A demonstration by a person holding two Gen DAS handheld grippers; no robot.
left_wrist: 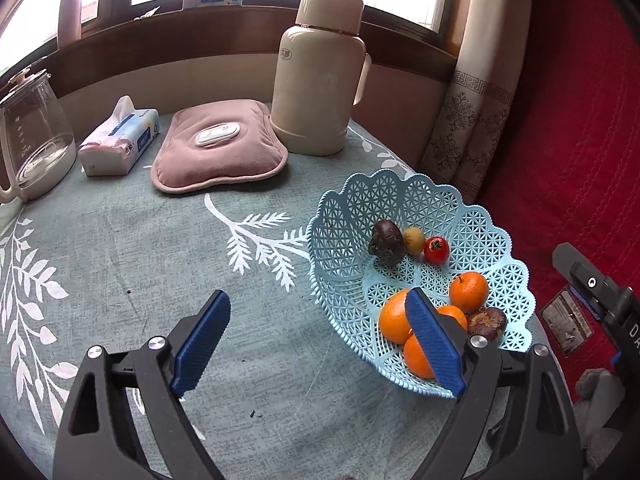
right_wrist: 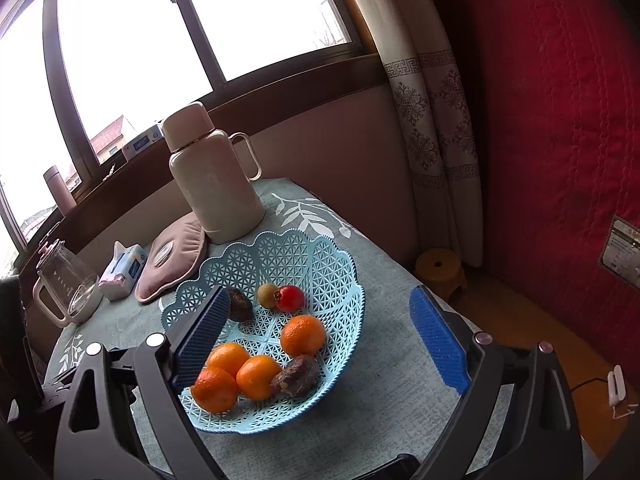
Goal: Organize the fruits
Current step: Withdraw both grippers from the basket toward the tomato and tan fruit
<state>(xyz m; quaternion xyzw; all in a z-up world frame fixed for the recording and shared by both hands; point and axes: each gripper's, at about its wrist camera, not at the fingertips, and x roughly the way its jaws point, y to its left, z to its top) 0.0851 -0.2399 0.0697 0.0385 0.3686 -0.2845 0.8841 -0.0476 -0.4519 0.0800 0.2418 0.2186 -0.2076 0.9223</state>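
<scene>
The fruits (right_wrist: 256,364) lay in the blue basket (right_wrist: 320,264) on the table (left_wrist: 120,248), near the flask (left_wrist: 320,76). Above the table, the left gripper (left_wrist: 320,344) and right gripper (right_wrist: 320,340) both hung with fingers spread, gripping nothing.

I'm looking into a lived-in home, a room by a window (right_wrist: 260,12) with a patterned curtain (right_wrist: 436,128) and a red quilted cover (right_wrist: 560,120) alongside. The worktop (left_wrist: 120,240) wears a leaf-print cloth and carries household things: a thermos (left_wrist: 320,76), a pink hot-water bag (left_wrist: 218,148), a tissue pack (left_wrist: 120,140), a glass kettle (left_wrist: 34,136) and a fruit basket (left_wrist: 352,204). A small stool (right_wrist: 440,272) stands on the floor.
</scene>
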